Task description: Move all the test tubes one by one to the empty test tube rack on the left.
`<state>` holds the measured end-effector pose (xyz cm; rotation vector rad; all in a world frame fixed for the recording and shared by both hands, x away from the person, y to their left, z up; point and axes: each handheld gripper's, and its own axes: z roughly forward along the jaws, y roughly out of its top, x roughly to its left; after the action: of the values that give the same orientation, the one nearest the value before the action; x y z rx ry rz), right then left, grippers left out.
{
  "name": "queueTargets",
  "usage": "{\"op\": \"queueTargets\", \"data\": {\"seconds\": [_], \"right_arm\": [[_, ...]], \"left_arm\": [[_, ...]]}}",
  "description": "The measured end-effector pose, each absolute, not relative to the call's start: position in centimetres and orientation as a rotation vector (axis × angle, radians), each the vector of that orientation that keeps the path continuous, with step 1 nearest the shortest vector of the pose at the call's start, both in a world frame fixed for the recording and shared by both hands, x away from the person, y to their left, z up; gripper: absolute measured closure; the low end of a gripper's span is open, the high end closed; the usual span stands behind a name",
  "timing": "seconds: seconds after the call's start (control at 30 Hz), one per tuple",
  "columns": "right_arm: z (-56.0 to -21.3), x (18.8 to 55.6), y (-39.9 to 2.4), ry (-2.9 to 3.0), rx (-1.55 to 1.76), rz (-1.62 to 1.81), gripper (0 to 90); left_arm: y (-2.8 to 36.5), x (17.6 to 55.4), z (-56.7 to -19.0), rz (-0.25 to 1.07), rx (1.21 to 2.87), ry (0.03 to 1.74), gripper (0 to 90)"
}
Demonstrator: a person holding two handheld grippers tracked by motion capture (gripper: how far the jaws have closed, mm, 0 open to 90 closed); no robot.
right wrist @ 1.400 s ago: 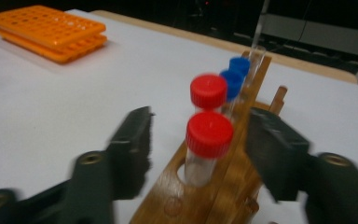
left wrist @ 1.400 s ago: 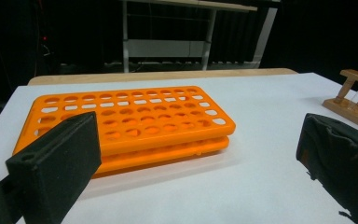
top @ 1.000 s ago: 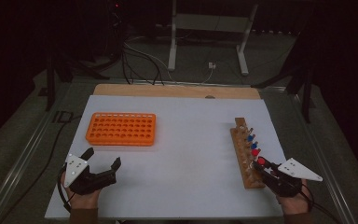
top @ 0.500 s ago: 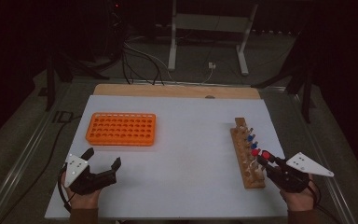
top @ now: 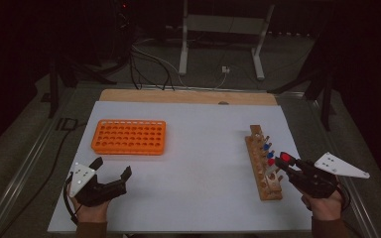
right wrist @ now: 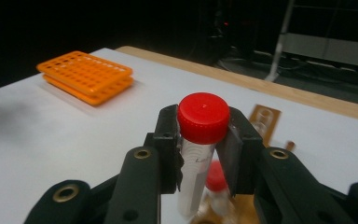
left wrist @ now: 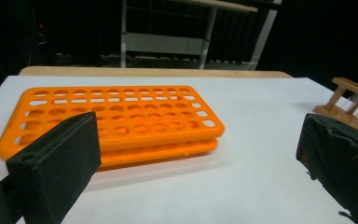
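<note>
Right gripper (right wrist: 200, 154): my jaws clamp a red-capped tube (right wrist: 199, 140) above the wooden rack (top: 264, 166). Left gripper (top: 111, 174): jaws spread, empty. Likely next: carry to orange rack (top: 129, 137), seat upright.

Orange perforated rack (top: 129, 137), tan wooden rack (top: 263, 163), red-capped clear tube (right wrist: 200, 140), blue caps (top: 267, 147) apparently, white tabletop (top: 203, 148), black fingers (right wrist: 168, 140)

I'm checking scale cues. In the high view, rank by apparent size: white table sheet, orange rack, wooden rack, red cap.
1. White table sheet
2. Orange rack
3. Wooden rack, clearly narrower than the orange one
4. Red cap, held in the right claw
</note>
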<state>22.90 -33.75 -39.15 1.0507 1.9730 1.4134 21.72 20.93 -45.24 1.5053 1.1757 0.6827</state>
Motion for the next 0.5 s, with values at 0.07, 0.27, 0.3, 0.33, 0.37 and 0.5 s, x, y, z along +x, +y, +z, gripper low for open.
{"op": "queueTargets", "data": {"seconds": [0.07, 0.27, 0.3, 0.33, 0.37, 0.5], "right_arm": [[-39.0, 23.2, -33.2, 1.98, 1.041, 1.431, 70.6], [-38.7, 24.2, -31.1, 2.014, 0.989, 1.453, 70.6], [-38.7, 24.3, -30.7, 2.018, 0.986, 1.453, 70.5], [-38.7, 24.5, -30.4, 2.024, 0.98, 1.457, 70.5], [-38.6, 24.7, -30.1, 2.029, 0.969, 1.457, 70.5], [-38.5, 25.5, -28.7, 2.041, 0.95, 1.47, 70.5]], "left_arm": [[20.7, 21.8, -45.1, 0.669, 1.511, 1.17, 0.5], [18.8, 22.7, -44.3, 0.644, 1.54, 1.074, 0.5], [18.6, 22.9, -44.2, 0.632, 1.541, 1.06, 0.5], [18.3, 23.1, -44.0, 0.613, 1.549, 1.05, 0.5], [18.1, 23.3, -43.8, 0.588, 1.565, 1.055, 0.5], [17.1, 24.1, -43.2, 0.556, 1.596, 1.052, 0.5]]}}
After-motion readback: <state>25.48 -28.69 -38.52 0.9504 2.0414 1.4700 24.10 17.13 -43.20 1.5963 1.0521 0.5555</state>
